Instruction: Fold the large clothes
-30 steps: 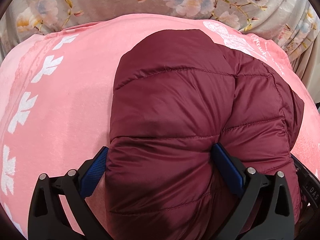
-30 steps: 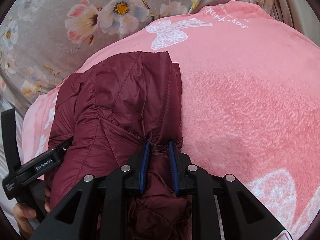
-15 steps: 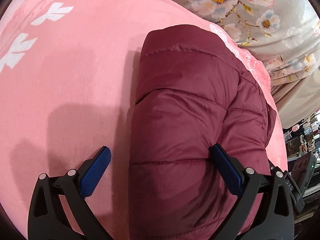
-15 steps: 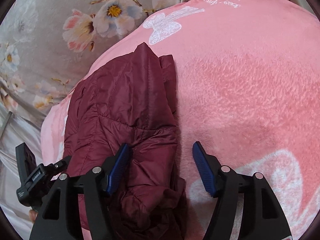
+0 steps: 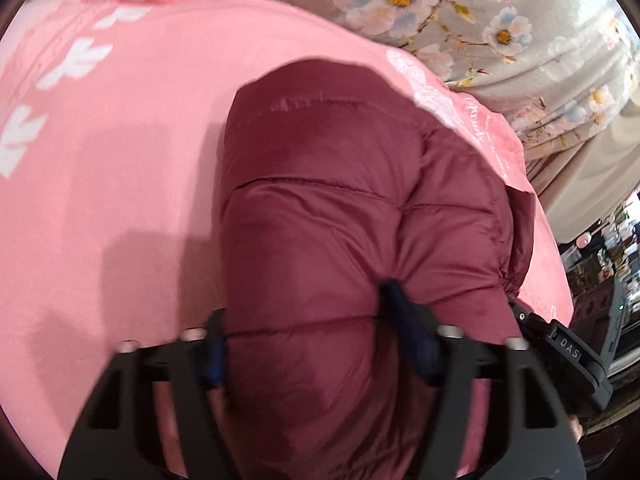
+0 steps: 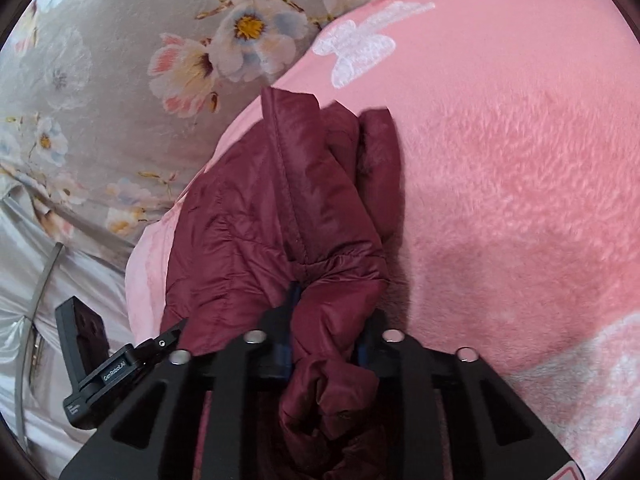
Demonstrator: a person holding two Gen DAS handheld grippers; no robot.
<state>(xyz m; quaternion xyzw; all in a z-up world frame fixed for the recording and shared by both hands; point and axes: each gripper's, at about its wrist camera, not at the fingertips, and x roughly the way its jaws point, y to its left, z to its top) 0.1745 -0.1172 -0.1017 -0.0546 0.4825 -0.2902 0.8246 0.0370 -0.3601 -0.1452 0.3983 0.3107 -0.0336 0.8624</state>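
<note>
Both views blurred by motion, fine detail smeared. Near end of the maroon puffer jacket (image 5: 320, 248) cut off by the lower frame edge in the left wrist view, the underside hidden. Left gripper (image 5: 304, 344) with its blue pads (image 5: 416, 340) half buried in the padding, just been closing, now clamped on a thick quilted roll of the jacket. In the right wrist view, the right gripper (image 6: 324, 344) with pads mostly covered by cloth, just been closing, now pinched on a bunched, crumpled fold of the jacket (image 6: 288, 220); whether cuff or hem, cannot tell. Part of the other black gripper body visible at each view's edge, its tips hidden behind the jacket.

Underneath, a pink fleece blanket (image 5: 120, 180) with white leaf and butterfly prints (image 6: 356, 52), spread over a bed. Beyond it, grey bedding with a flower print (image 6: 120, 80). At the far right of the left wrist view, a dim cluttered corner (image 5: 612, 248), too small to read.

Jacket lying on the blanket near its far edge, folded into a compact puffy bundle, glossy, with stitched quilt lines across the top and a straight seam (image 6: 288, 168) running along the right wrist side.
</note>
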